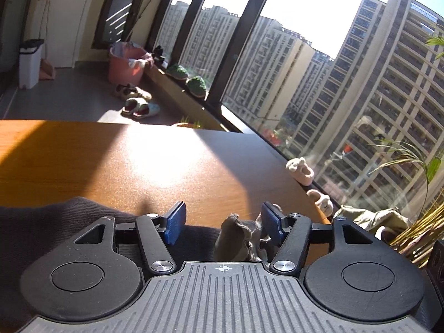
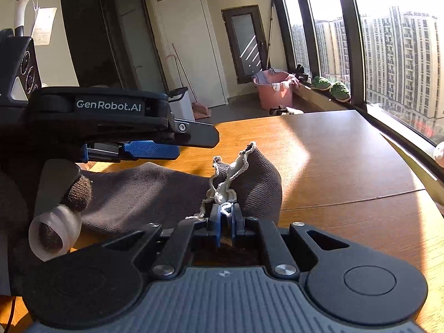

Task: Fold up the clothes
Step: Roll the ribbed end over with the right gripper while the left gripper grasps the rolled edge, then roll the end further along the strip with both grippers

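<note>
Between the right hand-held gripper [image 2: 225,216] pads, dark garment [image 2: 155,191] hem sits pinched.

High-rise home balcony: slippers [image 1: 140,107], laundry bucket [image 1: 126,65], wooden table [image 1: 138,163]

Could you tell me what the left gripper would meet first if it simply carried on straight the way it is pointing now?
Probably nothing soon. The left gripper, jaws open over the dark garment, points along the bare wooden table. Beyond the far edge lie floor and slippers, though depth is hard to judge.
</note>
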A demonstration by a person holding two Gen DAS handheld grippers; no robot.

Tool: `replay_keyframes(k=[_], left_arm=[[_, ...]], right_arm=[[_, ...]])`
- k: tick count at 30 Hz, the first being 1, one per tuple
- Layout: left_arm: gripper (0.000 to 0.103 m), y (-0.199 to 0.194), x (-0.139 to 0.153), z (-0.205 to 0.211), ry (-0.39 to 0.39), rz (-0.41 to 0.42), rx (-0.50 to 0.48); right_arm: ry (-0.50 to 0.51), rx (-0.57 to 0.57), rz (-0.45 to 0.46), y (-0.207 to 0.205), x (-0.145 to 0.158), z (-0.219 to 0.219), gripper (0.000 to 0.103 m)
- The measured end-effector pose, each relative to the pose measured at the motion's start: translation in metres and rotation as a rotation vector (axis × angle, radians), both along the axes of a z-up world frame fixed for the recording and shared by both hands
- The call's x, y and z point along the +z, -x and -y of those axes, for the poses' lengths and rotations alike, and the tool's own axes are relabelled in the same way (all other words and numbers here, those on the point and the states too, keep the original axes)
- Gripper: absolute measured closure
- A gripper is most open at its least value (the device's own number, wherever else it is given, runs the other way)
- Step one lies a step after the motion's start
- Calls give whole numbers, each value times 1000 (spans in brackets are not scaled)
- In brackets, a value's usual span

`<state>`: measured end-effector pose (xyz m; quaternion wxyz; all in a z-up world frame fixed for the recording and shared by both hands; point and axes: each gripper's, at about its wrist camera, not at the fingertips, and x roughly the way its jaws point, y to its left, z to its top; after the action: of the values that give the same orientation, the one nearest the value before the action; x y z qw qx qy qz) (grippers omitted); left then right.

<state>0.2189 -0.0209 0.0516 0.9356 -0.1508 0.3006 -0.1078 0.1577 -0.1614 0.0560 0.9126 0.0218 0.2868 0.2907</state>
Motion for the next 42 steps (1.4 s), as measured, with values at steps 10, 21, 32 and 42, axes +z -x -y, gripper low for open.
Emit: replay_keyframes(k=[10,21,32,42], left_arm=[[42,-24,-41,36,-127,-66,-42],[42,-15,-42,8,-35,-86,-11],[25,-12,-44,-15,65,-96,-2],[2,-11,-46,0,-18,-68,-64]], right_arm=[[-75,-37,-27,8,13,36,61],[-220,-101,-219,-29,-17,28,60],[81,-61,-16,2,-2,-27,65],[104,-34,35,11,1,-32,65]])
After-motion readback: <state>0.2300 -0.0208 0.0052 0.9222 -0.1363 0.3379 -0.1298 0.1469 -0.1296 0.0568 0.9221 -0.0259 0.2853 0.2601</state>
